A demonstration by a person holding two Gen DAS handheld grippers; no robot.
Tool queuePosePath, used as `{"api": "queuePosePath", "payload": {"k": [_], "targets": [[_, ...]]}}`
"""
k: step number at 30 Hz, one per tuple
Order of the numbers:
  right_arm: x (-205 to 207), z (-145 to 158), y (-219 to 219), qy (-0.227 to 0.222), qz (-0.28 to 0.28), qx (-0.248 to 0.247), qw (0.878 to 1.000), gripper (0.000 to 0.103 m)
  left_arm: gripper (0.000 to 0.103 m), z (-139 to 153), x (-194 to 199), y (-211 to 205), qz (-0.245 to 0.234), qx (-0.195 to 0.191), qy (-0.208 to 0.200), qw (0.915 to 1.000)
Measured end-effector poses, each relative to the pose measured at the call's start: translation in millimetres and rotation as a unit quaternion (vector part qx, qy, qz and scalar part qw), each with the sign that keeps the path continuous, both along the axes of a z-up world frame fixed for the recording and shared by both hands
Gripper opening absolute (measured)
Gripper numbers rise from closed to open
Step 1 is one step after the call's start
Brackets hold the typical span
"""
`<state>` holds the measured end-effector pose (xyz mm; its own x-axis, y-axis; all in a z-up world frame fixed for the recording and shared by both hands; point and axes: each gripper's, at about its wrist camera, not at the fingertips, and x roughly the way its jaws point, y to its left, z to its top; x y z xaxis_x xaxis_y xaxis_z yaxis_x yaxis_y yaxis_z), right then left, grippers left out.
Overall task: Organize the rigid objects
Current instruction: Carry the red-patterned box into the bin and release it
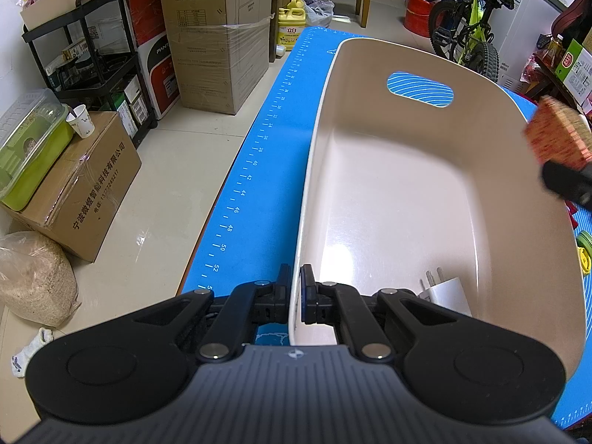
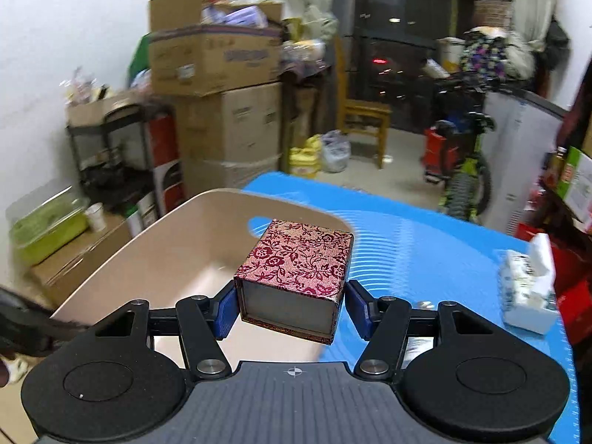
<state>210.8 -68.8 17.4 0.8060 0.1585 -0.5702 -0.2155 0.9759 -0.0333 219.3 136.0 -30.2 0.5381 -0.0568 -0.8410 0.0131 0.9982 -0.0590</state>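
Observation:
A beige plastic bin [image 1: 407, 170] with a cut-out handle stands on the blue mat [image 1: 266, 185]. My left gripper [image 1: 296, 292] is shut on the bin's near left rim. A white plug adapter [image 1: 446, 292] lies inside the bin at the near end. My right gripper [image 2: 292, 307] is shut on a red floral box [image 2: 299, 266] and holds it in the air over the bin's right rim [image 2: 177, 236]. The box also shows at the right edge of the left wrist view [image 1: 555, 133].
A tissue pack [image 2: 529, 288] lies on the mat at the right. A green and yellow object [image 1: 584, 251] sits right of the bin. Cardboard boxes [image 1: 218, 37], a black shelf cart [image 1: 92, 59], a chair and a bicycle [image 1: 470, 33] stand beyond the table.

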Motion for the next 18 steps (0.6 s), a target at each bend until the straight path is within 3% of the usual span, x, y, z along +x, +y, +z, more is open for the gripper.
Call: {"api": "queuePosePath", "payload": {"k": [9,18], "targets": [[7.7,-23.8,47.0,0.057,0.060,-0.033,0.996,0.064,0.007,0.7,0.7,-0.7,-0.002,0.003,0.000,1.0000],[11.3,-45.3,65.2,0.130,0.085,-0.055,0.986,0.064,0.007,0.9,0.9,-0.6,-0.003,0.003,0.001,1.0000]]}}
